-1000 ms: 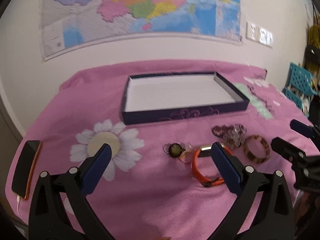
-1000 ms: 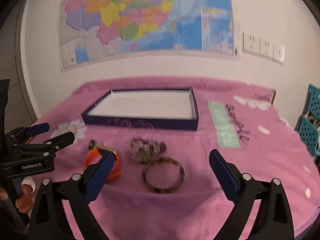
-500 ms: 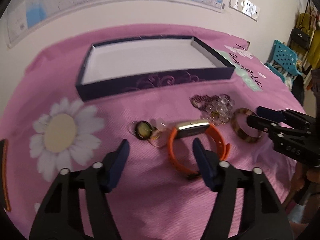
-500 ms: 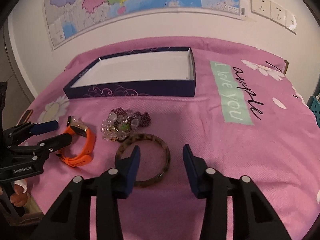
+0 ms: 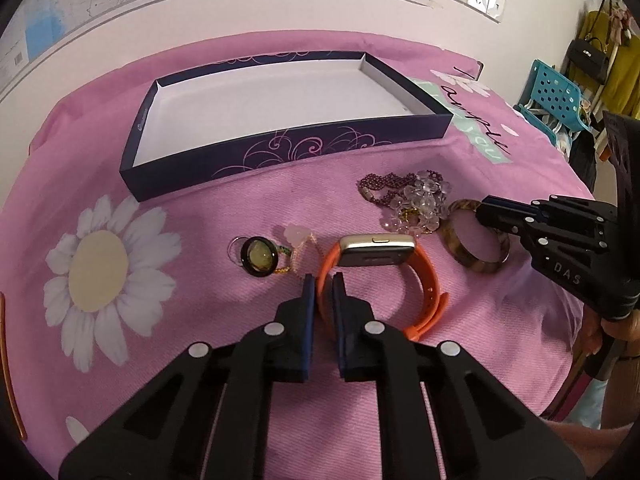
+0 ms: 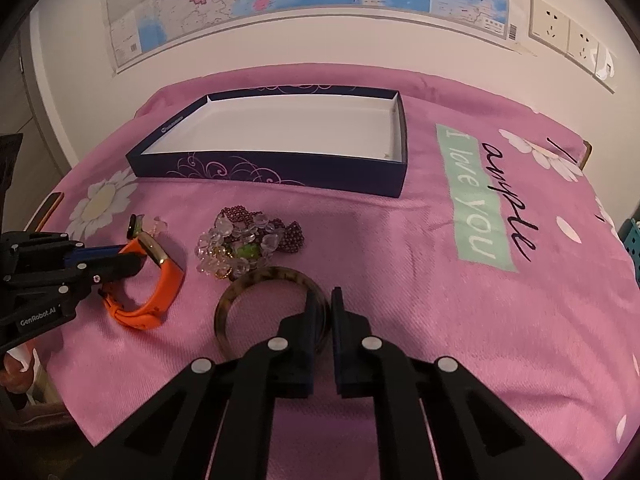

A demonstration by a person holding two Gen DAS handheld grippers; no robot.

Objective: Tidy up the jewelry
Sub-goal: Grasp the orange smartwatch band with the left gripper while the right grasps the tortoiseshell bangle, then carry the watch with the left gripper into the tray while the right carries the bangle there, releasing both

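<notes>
The left wrist view showed the left gripper [image 5: 324,280] with its fingers clamped on the strap of the orange watch [image 5: 380,256], near the middle of the pink-covered tabletop [image 5: 200,360]; the strap's near part was hidden behind those fingers. Only this view showed plainly the round dark pendant [image 5: 259,257] lying left of the watch. The right wrist view showed the right gripper [image 6: 325,294] with its fingers closed on the right rim of the tortoiseshell bangle [image 6: 276,280], whose near arc was covered by the gripper. Far of the bangle lay the bead pile [image 6: 248,240], its pieces tangled and hard to tell apart. The dark blue box [image 6: 272,172] stood open at the far side. A phone [image 5: 8,364] was cut off at the left edge.
</notes>
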